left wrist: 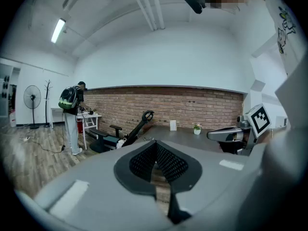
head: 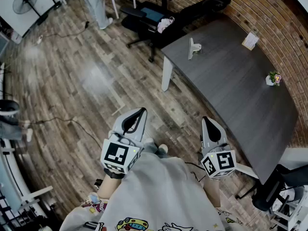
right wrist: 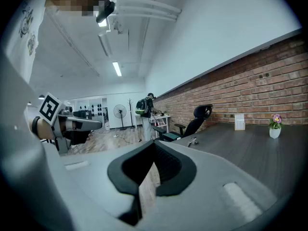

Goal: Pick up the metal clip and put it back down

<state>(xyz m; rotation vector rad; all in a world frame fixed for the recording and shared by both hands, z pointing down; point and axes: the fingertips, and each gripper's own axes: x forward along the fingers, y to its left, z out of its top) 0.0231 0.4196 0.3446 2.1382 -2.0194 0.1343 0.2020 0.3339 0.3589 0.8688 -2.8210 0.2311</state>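
Note:
The metal clip (head: pixel 193 47) stands on the far left part of the dark grey table (head: pixel 231 90); in the right gripper view it shows small as the clip (right wrist: pixel 194 141) near the table's edge. Both grippers hang over the wooden floor close to the person's body, well short of the clip. My left gripper (head: pixel 141 112) is shut with nothing in it, and its closed jaws fill the left gripper view (left wrist: pixel 155 143). My right gripper (head: pixel 206 121) is near the table's near edge, also shut and empty, with its pads (right wrist: pixel 163 162) meeting.
On the table are a white card (head: pixel 250 41) and a small flower pot (head: pixel 273 78). A black office chair (head: pixel 149 16) and a scooter (head: pixel 202 6) stand beyond the table's far end. A person (head: pixel 96 4) stands farther back by a fan (head: pixel 25 1).

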